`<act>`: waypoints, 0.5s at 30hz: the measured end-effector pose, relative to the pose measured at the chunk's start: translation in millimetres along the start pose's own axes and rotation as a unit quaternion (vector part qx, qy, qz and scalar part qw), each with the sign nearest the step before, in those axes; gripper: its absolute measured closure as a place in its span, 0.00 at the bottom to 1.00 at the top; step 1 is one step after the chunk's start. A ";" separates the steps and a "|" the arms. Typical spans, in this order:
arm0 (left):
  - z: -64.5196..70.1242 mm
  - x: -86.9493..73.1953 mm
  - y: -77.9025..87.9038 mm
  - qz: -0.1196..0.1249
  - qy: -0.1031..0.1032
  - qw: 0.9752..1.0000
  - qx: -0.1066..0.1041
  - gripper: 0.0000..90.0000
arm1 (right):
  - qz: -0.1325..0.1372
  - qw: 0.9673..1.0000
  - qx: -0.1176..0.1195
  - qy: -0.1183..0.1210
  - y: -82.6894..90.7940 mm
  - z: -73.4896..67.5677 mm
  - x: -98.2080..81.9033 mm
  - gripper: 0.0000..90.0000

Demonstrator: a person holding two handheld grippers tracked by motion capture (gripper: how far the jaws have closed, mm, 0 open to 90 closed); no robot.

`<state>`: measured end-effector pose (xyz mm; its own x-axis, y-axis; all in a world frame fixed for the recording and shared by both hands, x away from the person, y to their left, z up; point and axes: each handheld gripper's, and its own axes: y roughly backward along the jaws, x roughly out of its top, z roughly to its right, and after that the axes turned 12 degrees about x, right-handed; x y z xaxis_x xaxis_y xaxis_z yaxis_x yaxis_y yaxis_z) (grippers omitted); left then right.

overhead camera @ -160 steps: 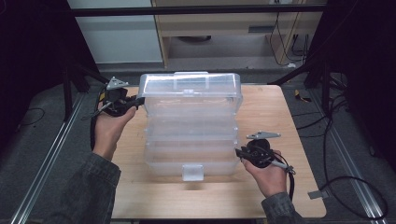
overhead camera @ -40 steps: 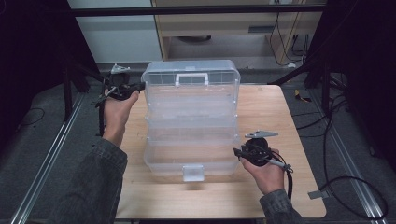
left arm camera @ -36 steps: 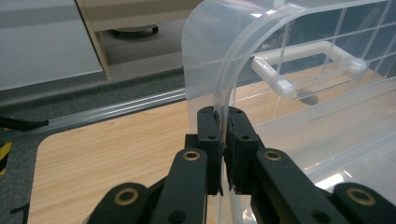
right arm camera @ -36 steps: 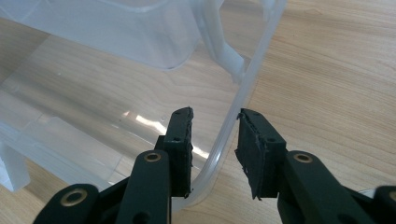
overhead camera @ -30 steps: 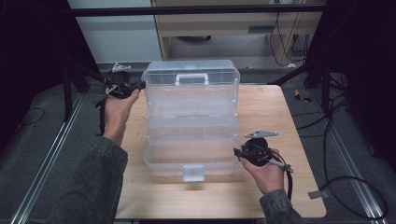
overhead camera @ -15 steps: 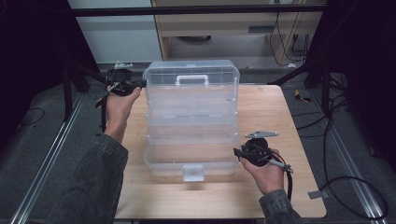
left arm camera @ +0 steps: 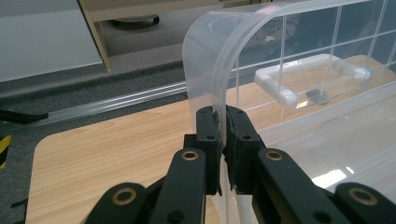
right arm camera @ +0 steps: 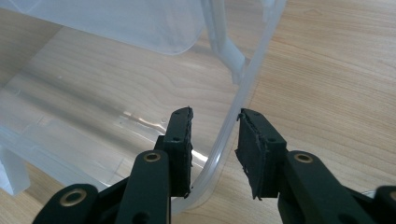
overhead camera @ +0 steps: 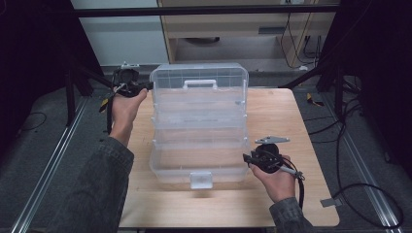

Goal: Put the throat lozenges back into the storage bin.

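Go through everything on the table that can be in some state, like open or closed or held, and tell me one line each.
Clear plastic storage box: open, resting on the wooden table.
Clear hinged lid with white handle: raised, standing nearly upright.
White front latch: unfastened, on the box's near wall.
Left gripper: shut on the lid's side edge.
Right gripper: fingers either side of the box's rim; contact unclear.

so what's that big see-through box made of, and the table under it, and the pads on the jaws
Box: looks like clear moulded plastic, glossy; the wood shows through its walls, and highlights sit on them. Its handle looks like whiter, cloudier plastic.
Table: pale wood or a wood-look laminate, matt, with visible grain; which of the two is unclear.
Pads: matt black, rough-edged, probably rubber or foam.
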<state>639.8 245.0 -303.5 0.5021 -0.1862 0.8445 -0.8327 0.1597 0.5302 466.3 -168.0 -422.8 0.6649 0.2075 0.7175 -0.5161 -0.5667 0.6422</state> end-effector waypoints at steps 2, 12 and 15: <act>-0.3 0.7 -2.1 -0.002 0.002 1.000 0.000 0.94 | 0.000 1.000 0.000 0.000 -0.1 0.1 -0.1 0.72; -3.0 0.1 -13.0 -0.012 0.005 1.000 0.005 0.95 | 0.003 1.000 0.000 -0.001 0.1 1.7 -0.7 0.73; -7.2 -2.0 -19.0 -0.022 0.021 1.000 0.000 0.95 | 0.002 1.000 0.000 -0.001 1.2 2.9 -1.1 0.74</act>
<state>656.2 249.4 -314.8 0.5476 -0.1514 0.8229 -0.8096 0.1524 0.5668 466.6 -171.2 -423.7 0.6642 0.2027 0.7195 -0.5191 -0.5675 0.6391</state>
